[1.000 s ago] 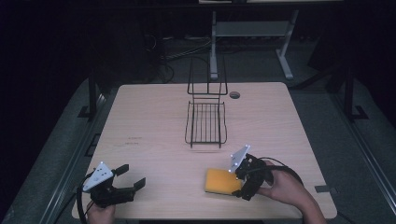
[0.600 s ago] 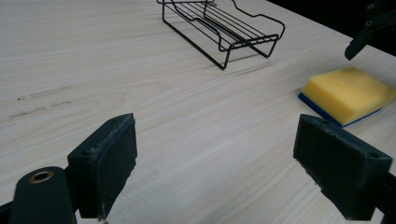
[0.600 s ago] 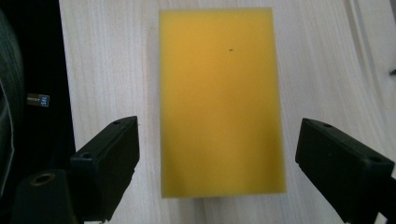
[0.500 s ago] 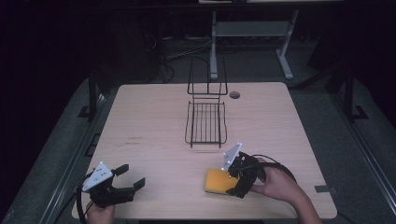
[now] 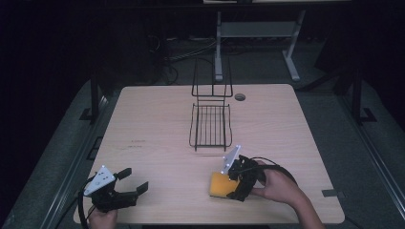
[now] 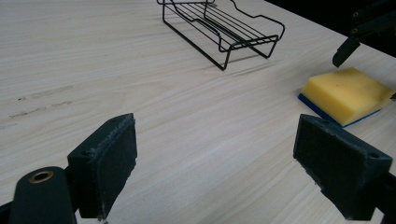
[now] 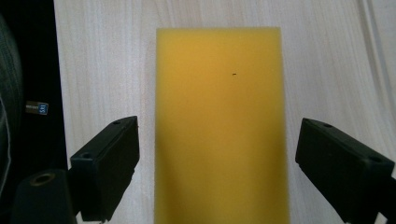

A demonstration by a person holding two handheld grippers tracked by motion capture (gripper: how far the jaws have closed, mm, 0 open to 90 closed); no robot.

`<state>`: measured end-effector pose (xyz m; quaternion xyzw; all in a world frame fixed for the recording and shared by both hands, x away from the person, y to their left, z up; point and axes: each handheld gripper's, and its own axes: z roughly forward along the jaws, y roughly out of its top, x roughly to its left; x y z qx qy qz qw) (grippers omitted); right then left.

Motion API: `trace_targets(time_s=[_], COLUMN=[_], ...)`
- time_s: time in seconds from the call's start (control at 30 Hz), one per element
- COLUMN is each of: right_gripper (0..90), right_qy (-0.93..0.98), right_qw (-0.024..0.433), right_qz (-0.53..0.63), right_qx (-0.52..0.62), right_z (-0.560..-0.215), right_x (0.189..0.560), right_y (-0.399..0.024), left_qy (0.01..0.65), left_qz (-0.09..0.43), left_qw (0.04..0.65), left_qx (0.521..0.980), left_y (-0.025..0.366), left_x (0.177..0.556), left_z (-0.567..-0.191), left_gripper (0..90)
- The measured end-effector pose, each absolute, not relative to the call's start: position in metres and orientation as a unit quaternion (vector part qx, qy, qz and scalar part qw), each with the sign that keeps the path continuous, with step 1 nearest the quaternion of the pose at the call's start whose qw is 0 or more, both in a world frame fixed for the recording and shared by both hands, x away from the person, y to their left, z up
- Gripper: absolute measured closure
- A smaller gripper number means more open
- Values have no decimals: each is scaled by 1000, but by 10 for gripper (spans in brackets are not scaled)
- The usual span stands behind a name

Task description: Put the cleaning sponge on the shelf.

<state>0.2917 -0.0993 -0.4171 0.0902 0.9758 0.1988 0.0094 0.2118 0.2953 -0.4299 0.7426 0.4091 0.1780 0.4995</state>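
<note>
sponge (image 7: pixel 219 126) lies flat on the table (image 5: pixel 157 143), yellow foam up, thin blue scrub layer underneath, seen along its edge in the left gripper view (image 6: pixel 346 94). it sits right under the right tongs (image 5: pixel 232 183), between the two jaws, long axis running away from them along the camera line. jaws are spread wide, one to each side of the sponge with table showing in both gaps, touching nothing, holding nothing.

left tongs (image 5: pixel 125 187) rest well off to the side near the table edge, also wide open and empty, pointed roughly toward the sponge and the rack (image 5: pixel 210 125). rack is wire, beyond the right tongs toward the far side of the table, well apart from the sponge.

handling, my read: very light, soft, compressible foam. not fragile, not slippery; foam grips the pads well. it'll squash before it resists, so closing hard just folds it. blue layer looks stiffer and will carry more of the squeeze.

where to grip: across the short width, on the long side faces, near the middle of its length so it hangs level. get the pads low enough to catch the blue layer, not just the top of the foam. an end grip would likely let it droop.
</note>
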Motion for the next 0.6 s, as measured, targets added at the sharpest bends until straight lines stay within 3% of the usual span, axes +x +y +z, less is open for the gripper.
trace_targets(time_s=[0.6], right_gripper=[134], right_qy=[978], right_qw=[2], right_qz=[188], right_qx=[90], right_z=[-431], right_x=[297], right_y=[-92], left_qy=[409], left_qz=[177], left_qw=[500], left_qx=[742], left_y=[295], left_x=[212], left_z=[-430], left_gripper=[128])
